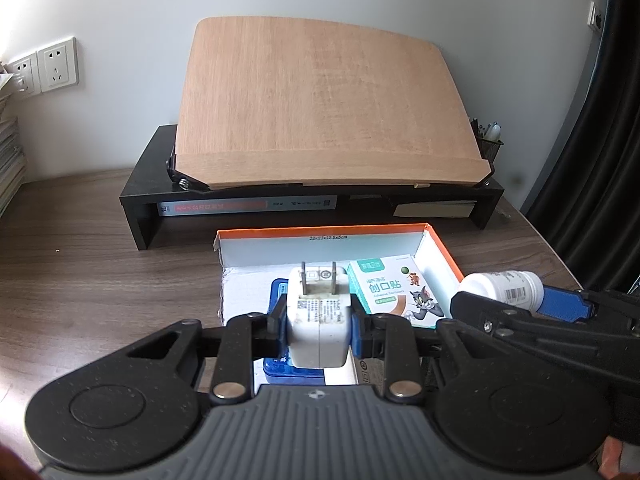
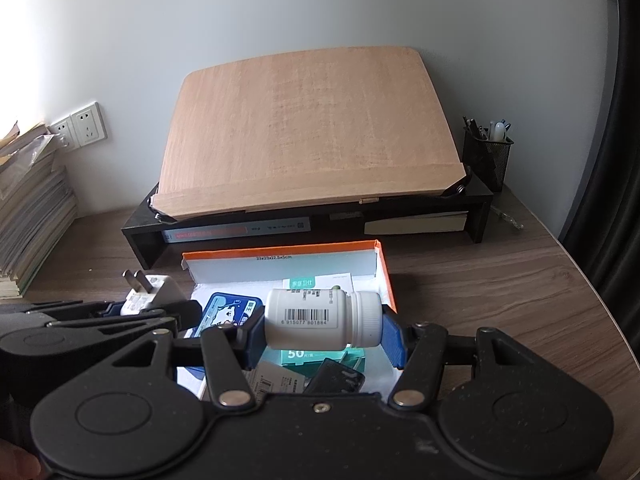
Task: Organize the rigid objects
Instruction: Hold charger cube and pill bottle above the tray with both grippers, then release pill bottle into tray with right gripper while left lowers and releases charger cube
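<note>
We see a black desk riser [image 2: 478,216] against the wall, a slanted wooden board [image 2: 308,128] resting on it, a mesh pen holder [image 2: 488,156] at its right end, wall sockets [image 2: 82,126] to its left.

Matt wood-grain board [image 1: 316,108], glossy white plastic bottle [image 2: 320,320], smooth cardboard box [image 1: 440,244].

Your left gripper [image 1: 320,322] clamps the white charger [image 1: 319,320], prongs pointing away, above the orange-rimmed box [image 1: 320,233]. Inside lie a plaster carton [image 1: 394,290] and blue case [image 1: 280,374]. At right, the right gripper [image 1: 520,300] grips a white bottle [image 1: 502,285].
</note>
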The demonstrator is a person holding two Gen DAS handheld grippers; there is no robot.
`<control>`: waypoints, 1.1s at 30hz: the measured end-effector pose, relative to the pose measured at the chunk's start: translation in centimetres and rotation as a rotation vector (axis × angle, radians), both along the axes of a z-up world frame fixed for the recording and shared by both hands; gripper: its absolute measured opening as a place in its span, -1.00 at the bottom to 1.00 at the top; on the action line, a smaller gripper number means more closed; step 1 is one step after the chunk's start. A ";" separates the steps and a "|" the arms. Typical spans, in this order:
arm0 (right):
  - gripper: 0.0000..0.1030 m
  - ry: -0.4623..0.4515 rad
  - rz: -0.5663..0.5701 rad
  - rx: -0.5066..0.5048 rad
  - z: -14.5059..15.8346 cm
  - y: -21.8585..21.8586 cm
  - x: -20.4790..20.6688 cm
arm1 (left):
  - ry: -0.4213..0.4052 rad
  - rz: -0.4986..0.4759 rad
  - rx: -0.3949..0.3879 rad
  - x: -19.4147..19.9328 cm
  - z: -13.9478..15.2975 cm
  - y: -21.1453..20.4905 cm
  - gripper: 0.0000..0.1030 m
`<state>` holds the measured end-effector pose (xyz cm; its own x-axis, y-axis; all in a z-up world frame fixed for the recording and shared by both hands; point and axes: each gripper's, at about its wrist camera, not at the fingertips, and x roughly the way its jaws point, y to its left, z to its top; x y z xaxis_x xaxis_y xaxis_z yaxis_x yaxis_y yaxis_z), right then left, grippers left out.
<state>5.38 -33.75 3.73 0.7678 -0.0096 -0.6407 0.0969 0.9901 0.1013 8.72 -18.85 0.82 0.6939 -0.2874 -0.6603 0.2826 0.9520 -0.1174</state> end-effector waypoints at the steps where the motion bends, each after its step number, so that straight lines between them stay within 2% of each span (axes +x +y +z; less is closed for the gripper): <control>1: 0.34 0.002 0.000 0.001 -0.1 0.0 0.0 | 0.000 0.000 0.001 0.0 0.0 0.0 -0.44; 21: 0.36 0.039 -0.018 0.026 -0.9 0.3 0.3 | 0.016 -0.059 -0.022 2.1 -0.4 -0.1 -0.44; 25: 0.37 0.015 -0.019 0.027 -0.6 0.4 -0.2 | 0.020 -0.073 -0.026 2.6 -0.5 -0.3 -0.44; 33: 0.37 -0.029 -0.109 -0.002 0.8 -1.1 -2.1 | 0.041 -0.122 -0.025 3.1 -0.8 -1.3 -0.44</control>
